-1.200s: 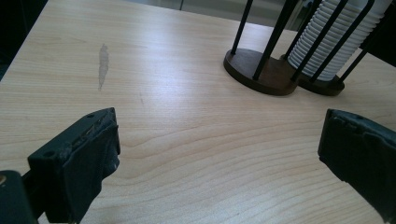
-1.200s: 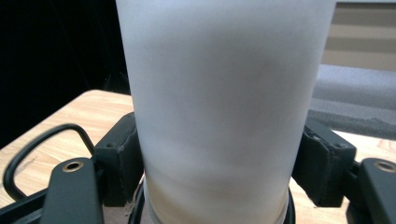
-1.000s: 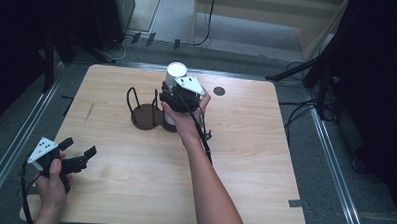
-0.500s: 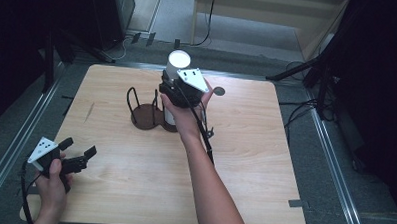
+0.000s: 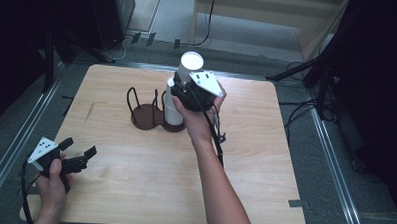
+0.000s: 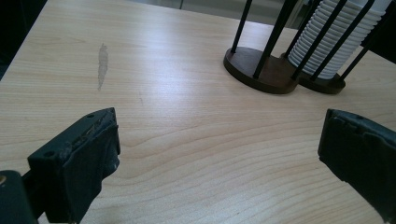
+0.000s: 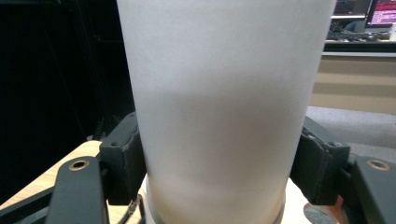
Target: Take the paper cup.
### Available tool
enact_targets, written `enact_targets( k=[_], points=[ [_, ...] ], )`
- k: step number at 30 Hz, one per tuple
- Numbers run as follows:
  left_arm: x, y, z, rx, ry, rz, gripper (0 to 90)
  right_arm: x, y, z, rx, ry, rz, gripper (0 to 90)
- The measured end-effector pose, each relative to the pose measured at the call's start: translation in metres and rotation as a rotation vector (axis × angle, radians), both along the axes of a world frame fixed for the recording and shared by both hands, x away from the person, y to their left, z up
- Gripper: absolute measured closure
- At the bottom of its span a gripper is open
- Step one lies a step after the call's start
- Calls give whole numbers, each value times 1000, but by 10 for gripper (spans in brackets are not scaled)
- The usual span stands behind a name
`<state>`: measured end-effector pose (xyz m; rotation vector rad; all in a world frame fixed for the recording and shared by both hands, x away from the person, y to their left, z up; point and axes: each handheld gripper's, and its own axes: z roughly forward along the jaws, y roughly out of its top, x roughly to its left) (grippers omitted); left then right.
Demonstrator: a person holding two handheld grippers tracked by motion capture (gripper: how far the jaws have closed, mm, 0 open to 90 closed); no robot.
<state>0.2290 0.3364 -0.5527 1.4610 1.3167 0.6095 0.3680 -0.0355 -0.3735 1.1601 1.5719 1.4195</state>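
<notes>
Nearest us in the high view, the left hand (image 5: pixel 51 179) holds the left gripper (image 5: pixel 77 155) low over the near-left corner of the table (image 5: pixel 263 194), its jaws spread apart with nothing between them. In the left gripper view we look along those open jaws across bare wood, past a pale scuff (image 6: pixel 102 65), to the holder (image 6: pixel 261 70) farther off. Back in the high view, the right forearm (image 5: pixel 223 193) reaches up the middle of the table, and its hand (image 5: pixel 198 119) carries the right gripper (image 5: pixel 183 89) above the holder (image 5: pixel 149 115), a dark double wooden base with thin upright black wires. Its left half stands empty; the right half holds a stack (image 5: pixel 172 108) of white cups, whose ribbed rims we see between the wires in the left gripper view. The right gripper grips one white cup (image 5: pixel 189 66), lifted with its bottom end uppermost, just above the stack; we cannot tell whether the two still touch. In the right gripper view the cup (image 7: pixel 219 102) sits squarely between the two black pads (image 7: pixel 123 163), both pressed against its wall. Beyond the table lie grey floor and cables (image 5: pixel 204 22).
</notes>
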Motion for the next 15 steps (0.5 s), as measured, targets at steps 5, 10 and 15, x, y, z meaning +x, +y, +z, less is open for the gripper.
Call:
enact_targets(
  k=[5,10,15],
  points=[
    [0,0,0,3,0,0,0,-4,-18,-4,7,7,-24,291],
    [0,0,0,6,1,2,0,-8,-36,-11,7,20,-54,290],
    [0,0,0,9,1,4,0,-15,-53,-20,-7,28,-72,289]
  ],
)
